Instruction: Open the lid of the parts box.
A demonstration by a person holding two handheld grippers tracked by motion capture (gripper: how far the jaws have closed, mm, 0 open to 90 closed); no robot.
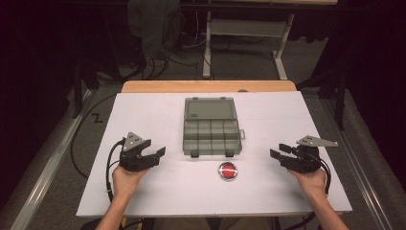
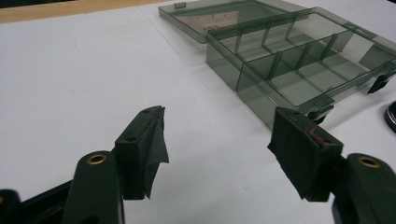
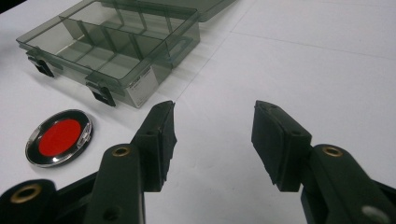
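Open organizer box [image 1: 211, 132] rests mid-counter [image 1: 158, 191]. Red disc [image 1: 228, 171] lies just before it. Left gripper [image 1: 152, 154] and right gripper [image 1: 277, 151] flank the box, fingers apart, empty.

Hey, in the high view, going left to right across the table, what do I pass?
Left gripper → open compartment box → right gripper. The round red disc sits just in front of the box, under its right half, so it has no clear place in the order.
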